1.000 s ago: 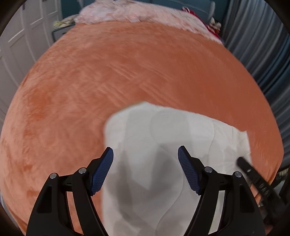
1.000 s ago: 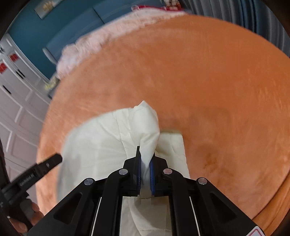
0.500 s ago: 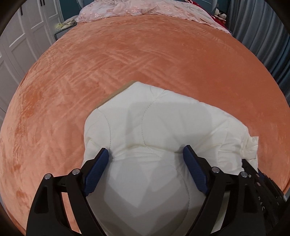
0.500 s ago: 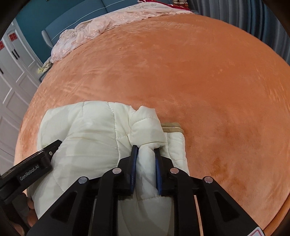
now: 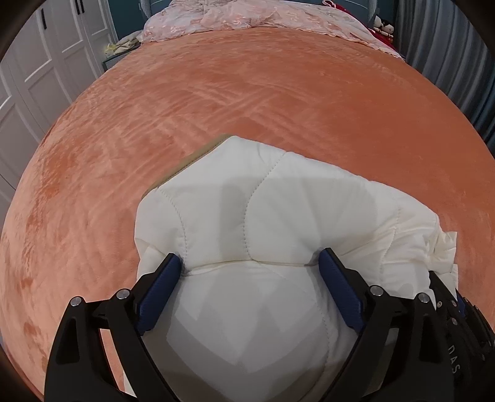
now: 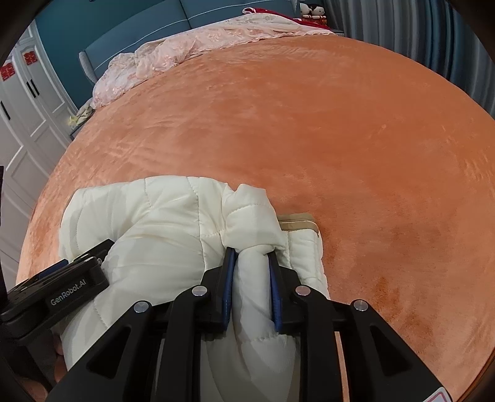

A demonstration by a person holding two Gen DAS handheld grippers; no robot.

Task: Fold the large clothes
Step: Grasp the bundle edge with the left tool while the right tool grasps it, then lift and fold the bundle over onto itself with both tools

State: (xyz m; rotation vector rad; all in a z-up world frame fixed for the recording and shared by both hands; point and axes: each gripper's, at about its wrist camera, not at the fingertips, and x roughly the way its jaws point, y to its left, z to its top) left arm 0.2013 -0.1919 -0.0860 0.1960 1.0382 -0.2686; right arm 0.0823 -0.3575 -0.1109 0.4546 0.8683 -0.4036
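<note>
A cream quilted puffer jacket (image 5: pixel 278 216) lies folded in a thick bundle on the orange bed cover (image 5: pixel 247 92), near its front edge. My left gripper (image 5: pixel 249 266) is open wide, its blue pads pressed down on either side of the jacket's top. My right gripper (image 6: pixel 250 256) still holds a thick fold of the jacket (image 6: pixel 173 222) between its pads, with the jaws a little apart. The left gripper's body (image 6: pixel 71 284) shows at the lower left in the right wrist view. A tan hem strip (image 6: pixel 297 221) shows under the bundle.
A pink lace bedspread (image 5: pixel 247 15) lies bunched at the far end of the bed. White wardrobe doors (image 5: pixel 37 71) stand at the left, grey curtains (image 5: pixel 458 55) at the right. The orange cover (image 6: pixel 340 139) stretches wide beyond the jacket.
The lifted jacket part has come down onto the bundle. My left gripper has dropped onto the jacket. My right gripper's jaws have widened around the fold.
</note>
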